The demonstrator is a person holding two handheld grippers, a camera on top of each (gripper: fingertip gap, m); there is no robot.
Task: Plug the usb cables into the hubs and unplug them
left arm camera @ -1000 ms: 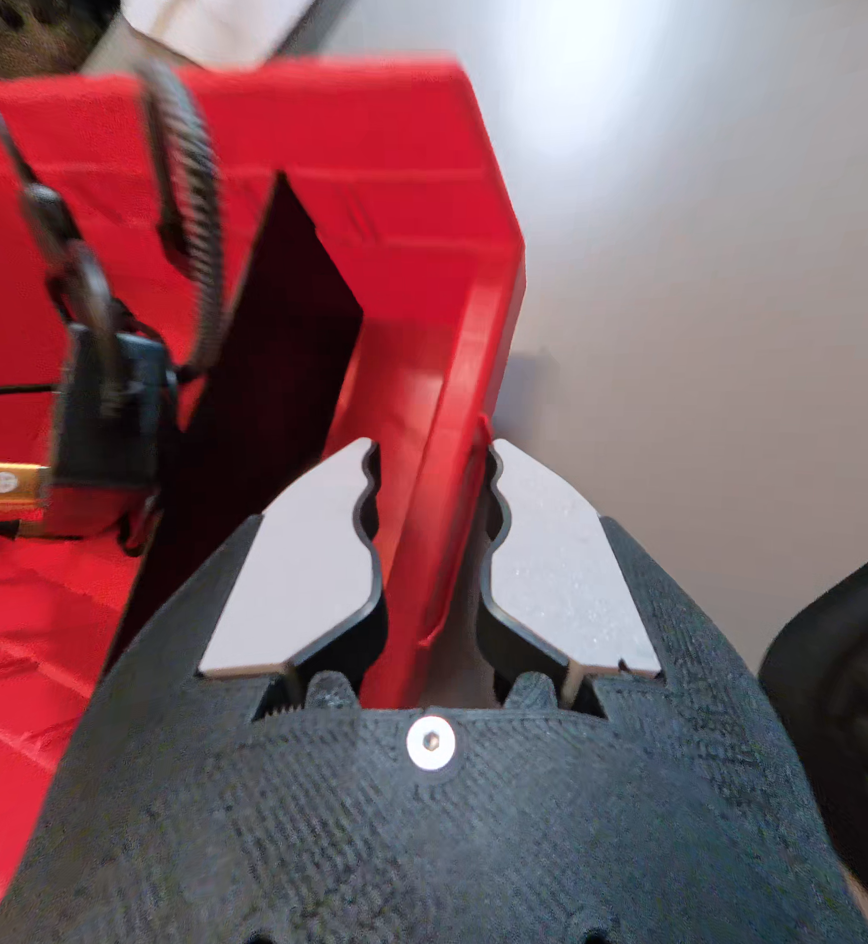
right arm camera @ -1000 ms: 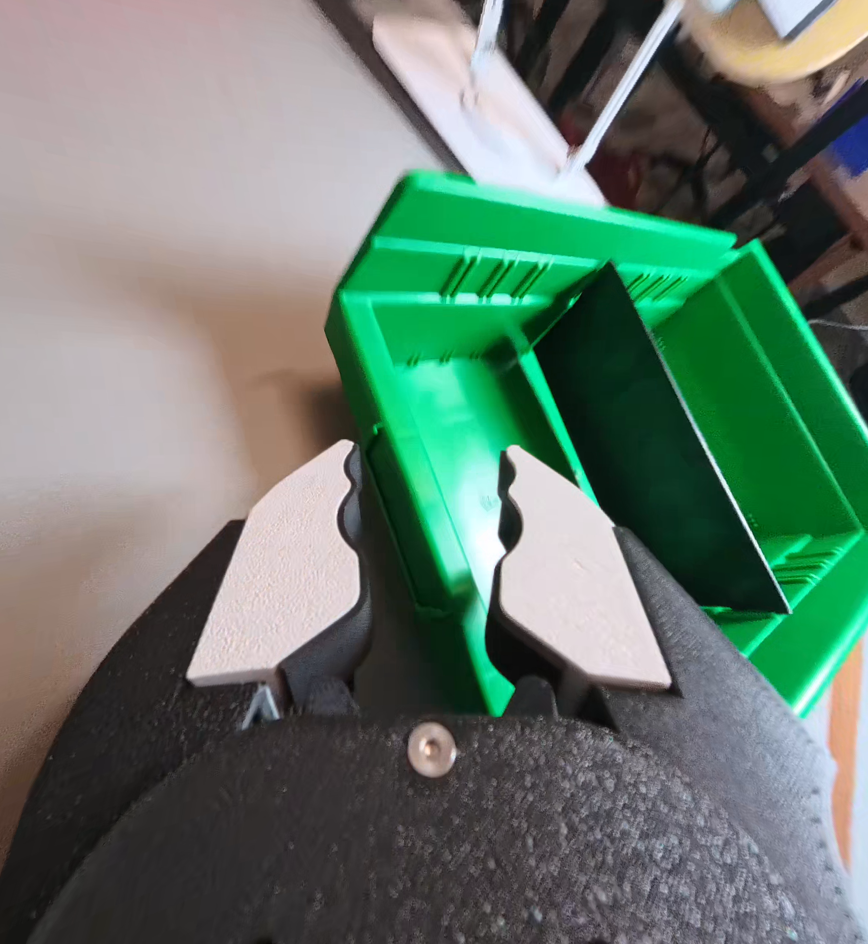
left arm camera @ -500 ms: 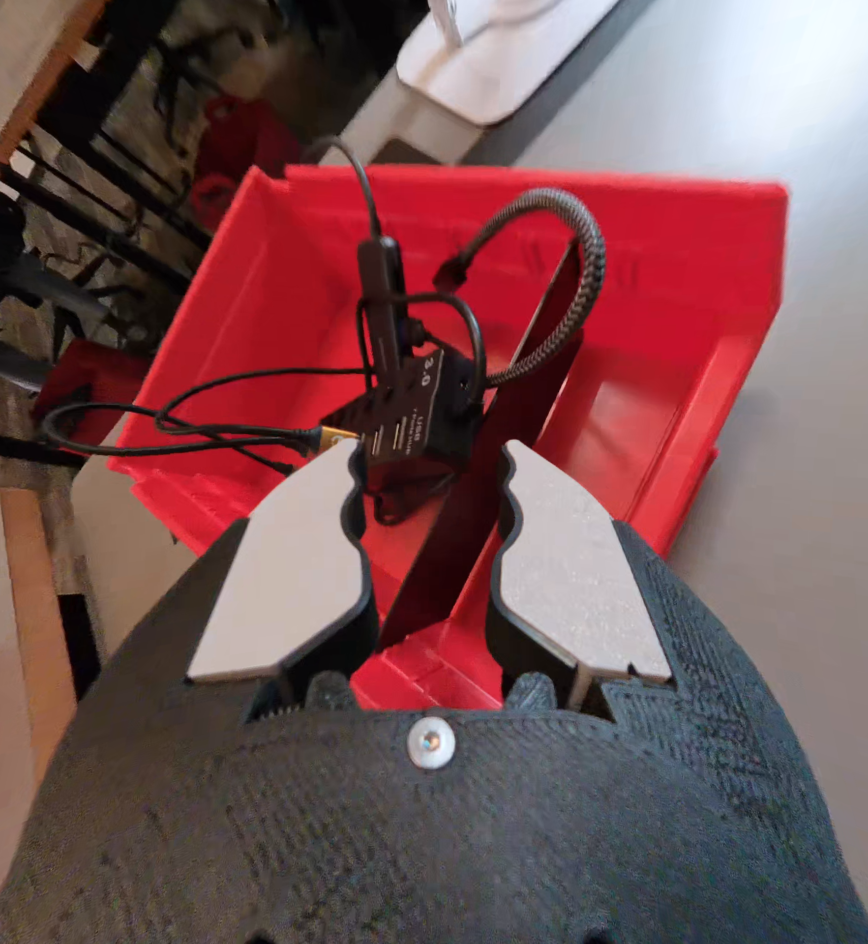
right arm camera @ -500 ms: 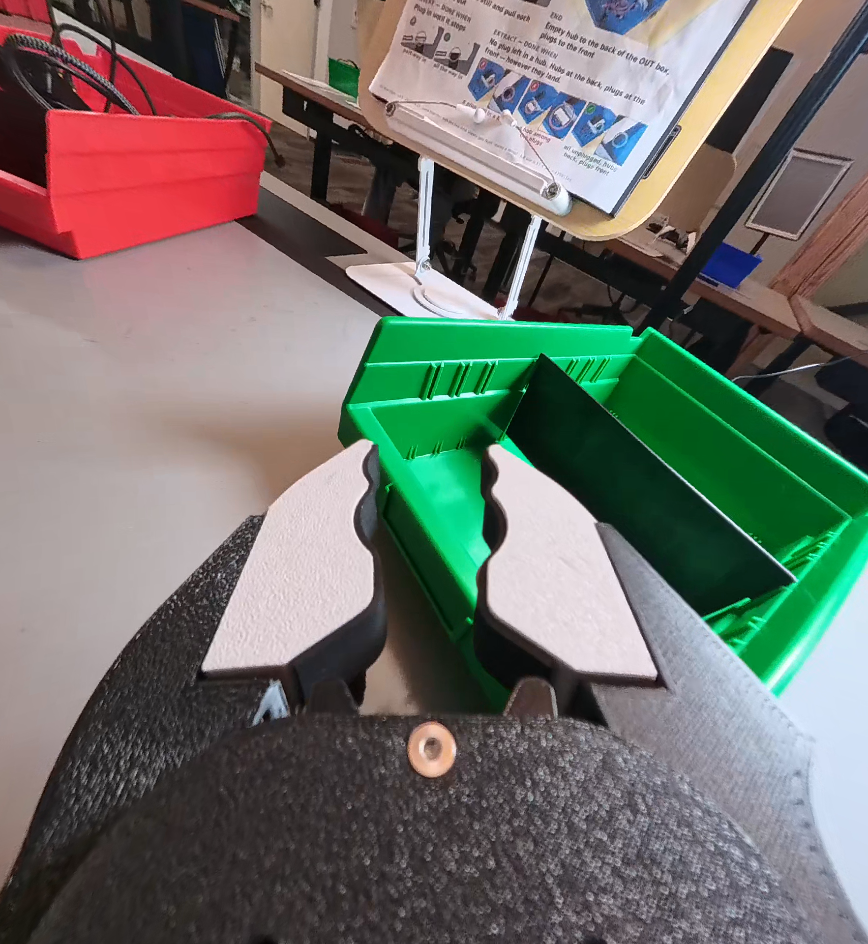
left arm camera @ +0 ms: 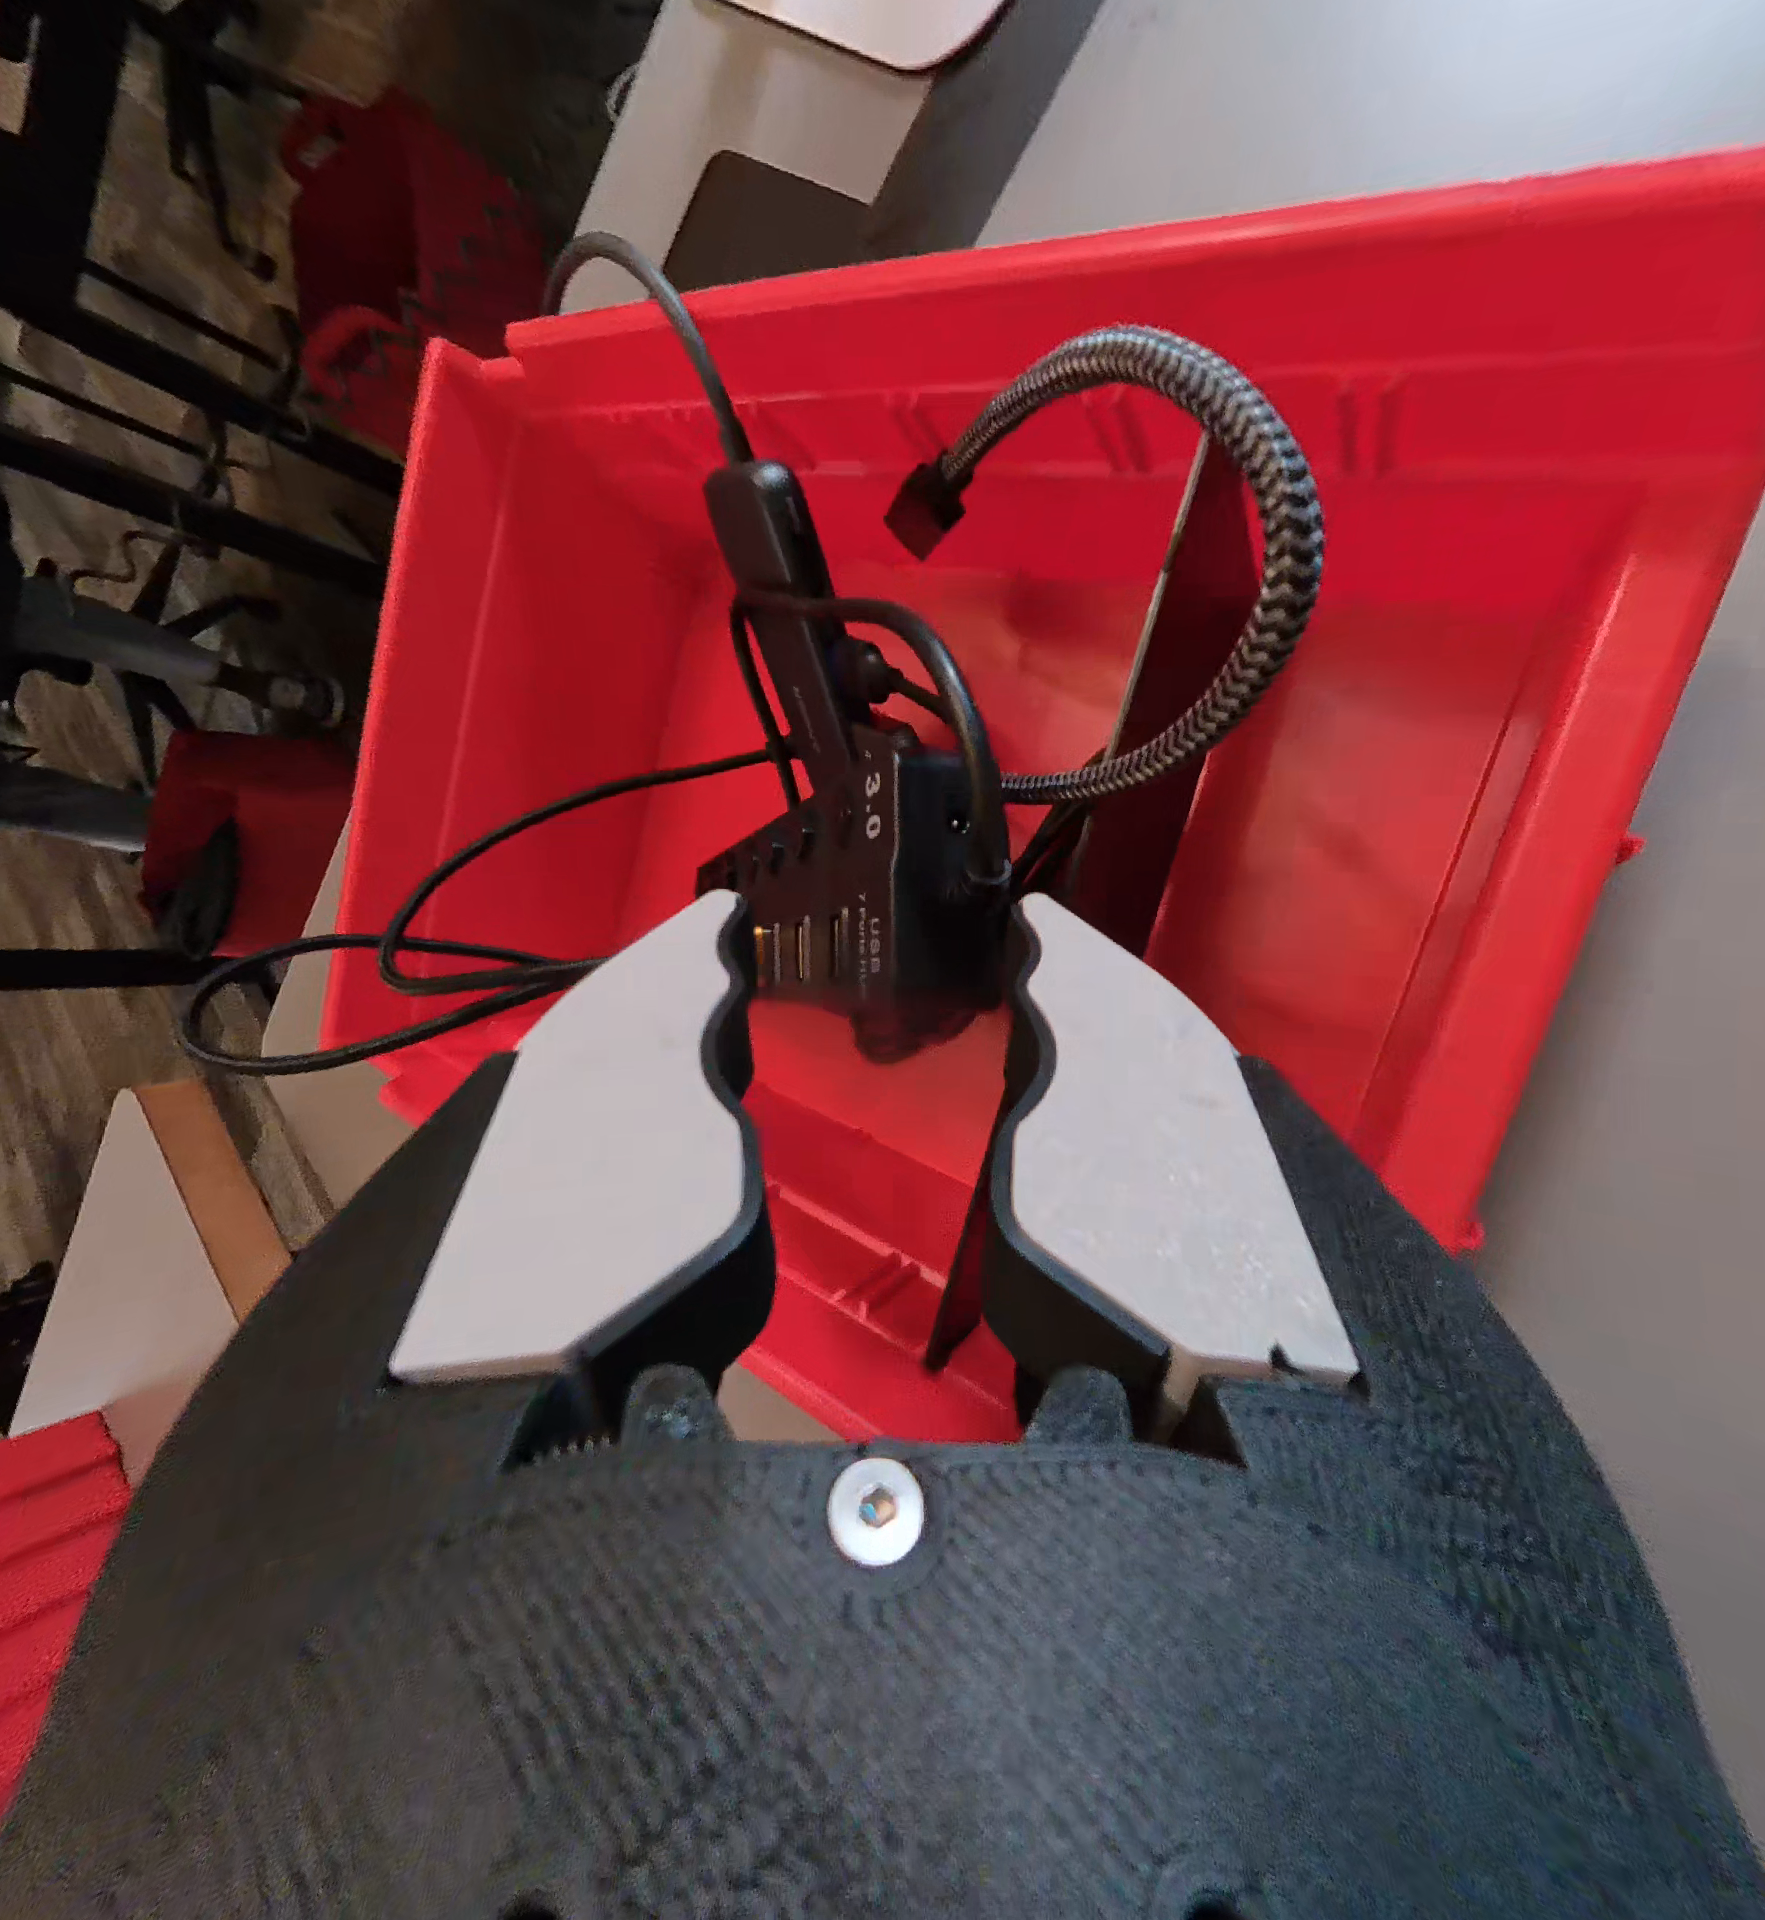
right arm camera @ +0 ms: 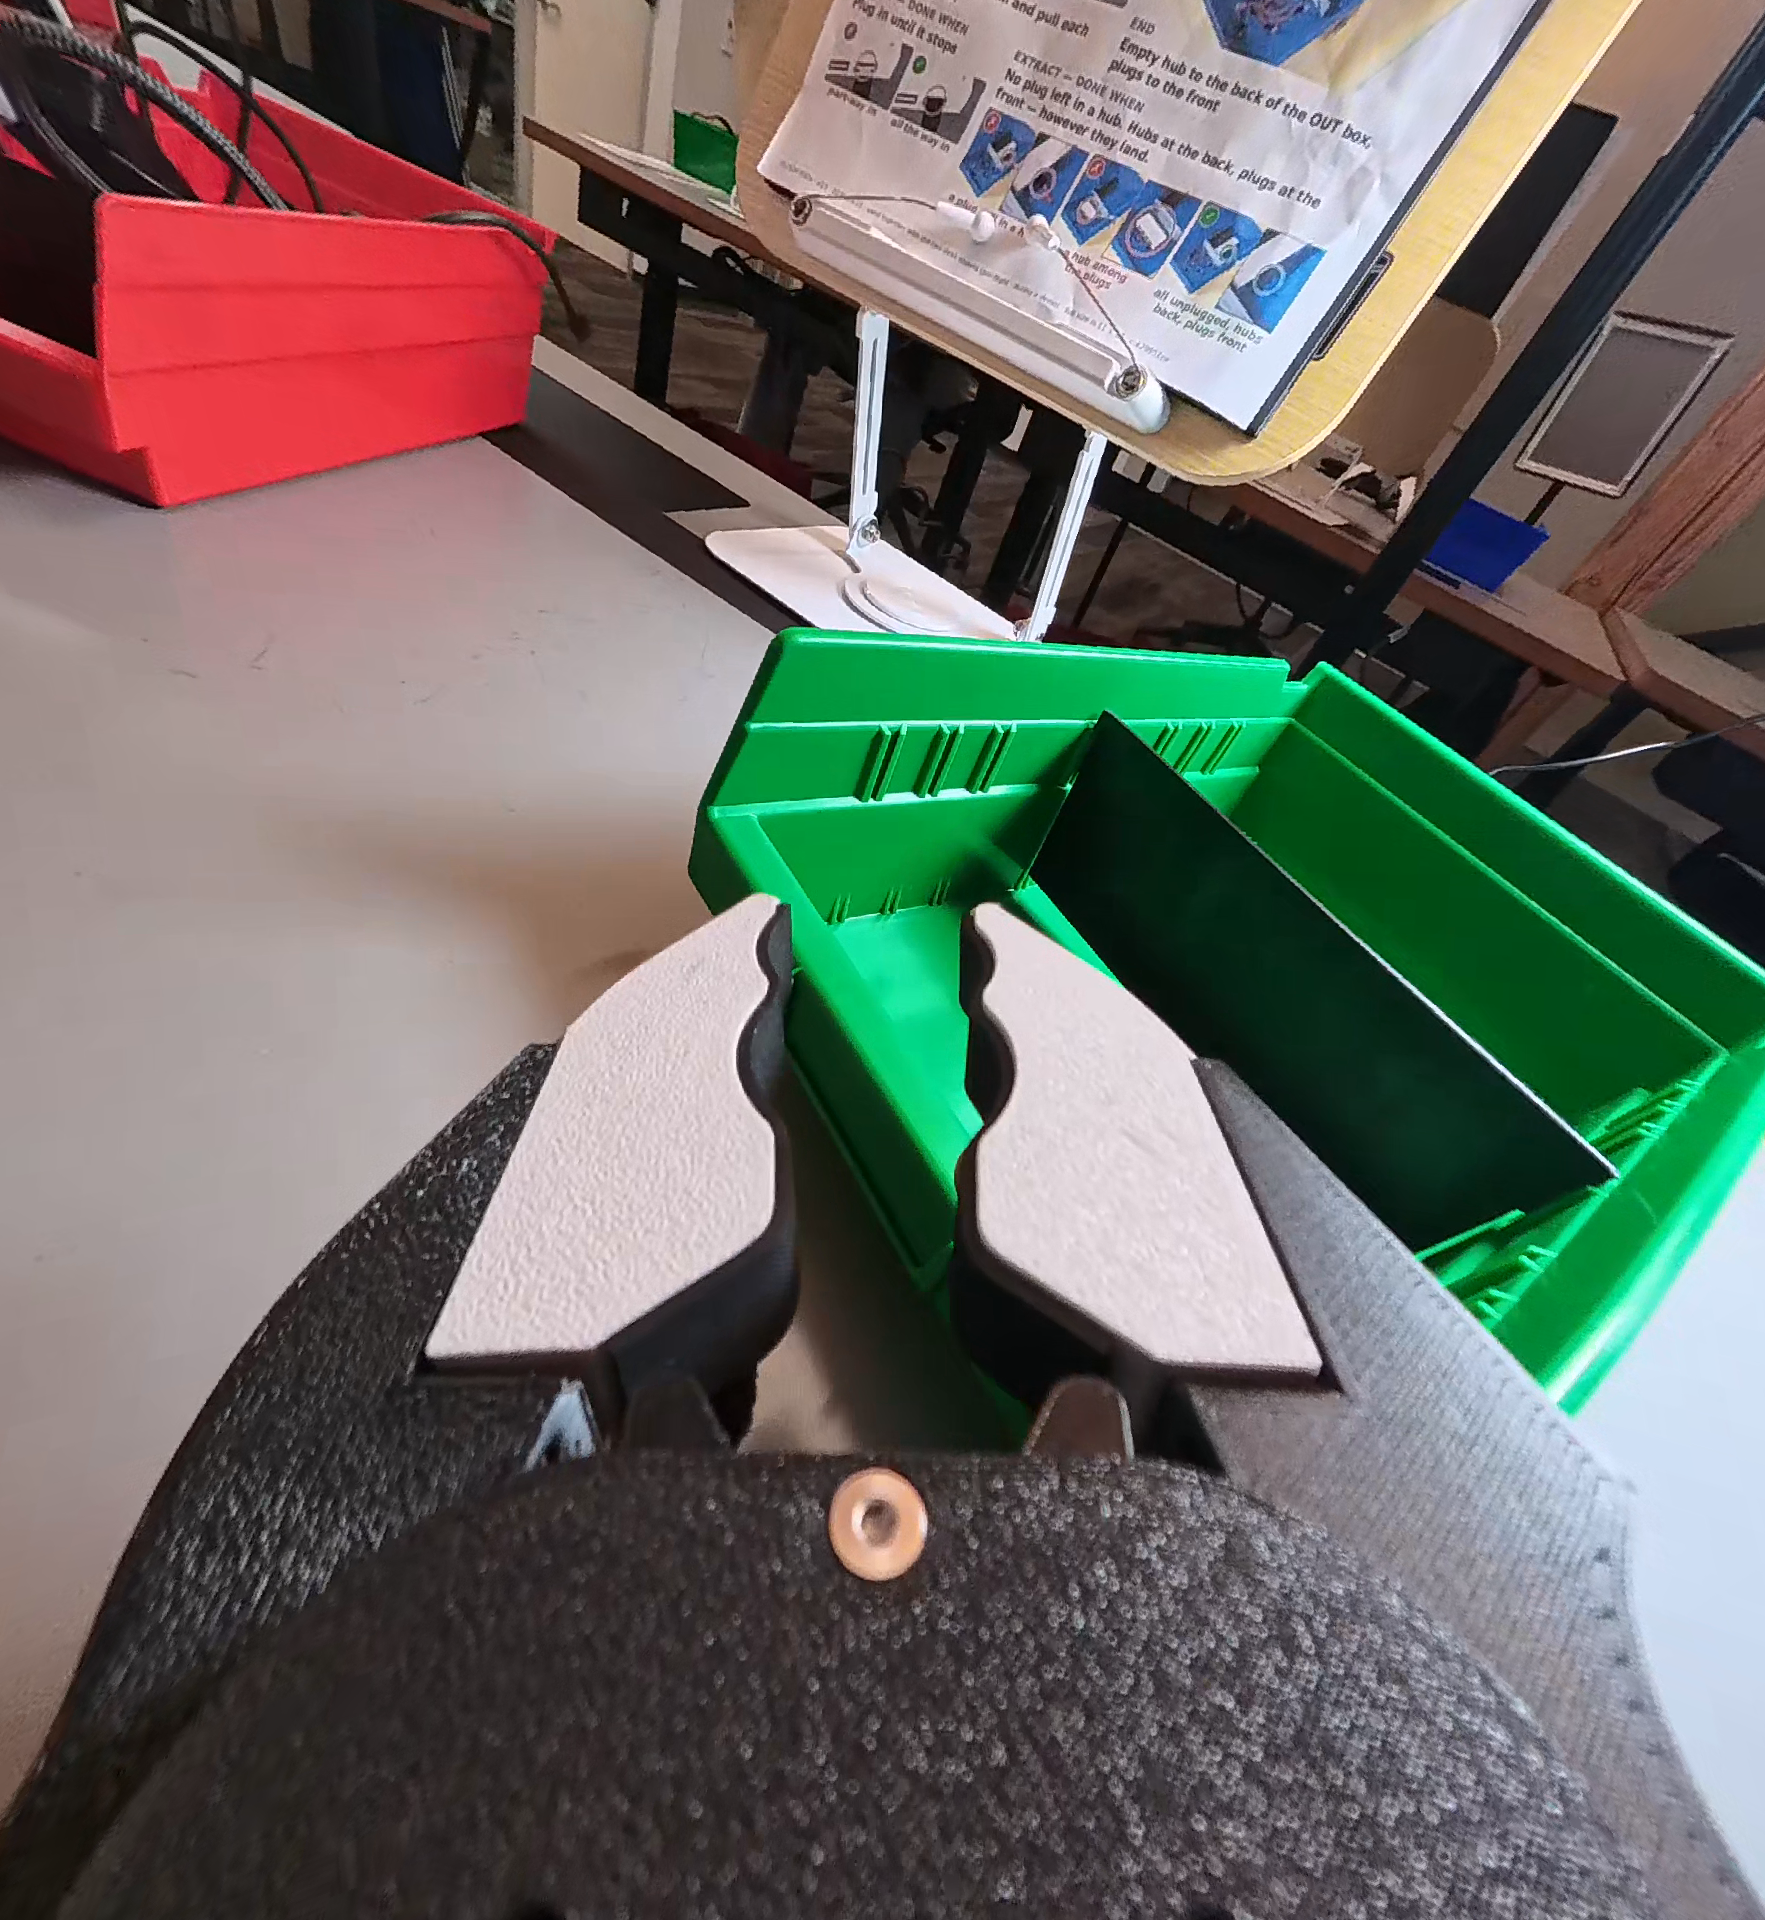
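Observation:
A black USB hub [left arm camera: 862, 862] lies in the left half of the red bin [left arm camera: 1543, 790], with a slim black adaptor [left arm camera: 764, 540] leaning over it. A braided cable [left arm camera: 1262, 582] arcs up from the hub, its plug [left arm camera: 925, 509] free in the air. Thin black cables [left arm camera: 390, 966] hang over the bin's left rim. My left gripper [left arm camera: 873, 920] is open and empty, just short of the hub. My right gripper [right arm camera: 873, 920] is open, and the near-left wall of the green bin [right arm camera: 1480, 862] shows between its fingers.
Black dividers split the red bin [left arm camera: 971, 1247] and the green bin [right arm camera: 1304, 966]. The green bin holds nothing. An instruction board [right arm camera: 1096, 156] on a white stand [right arm camera: 857, 582] is behind it. The red bin [right arm camera: 317, 322] sits far left on the grey table [right arm camera: 234, 831].
My left gripper came off the red bin's right wall, swung to face the hub and opened wider. My right view tilted up from the green bin and its jaws narrowed slightly.

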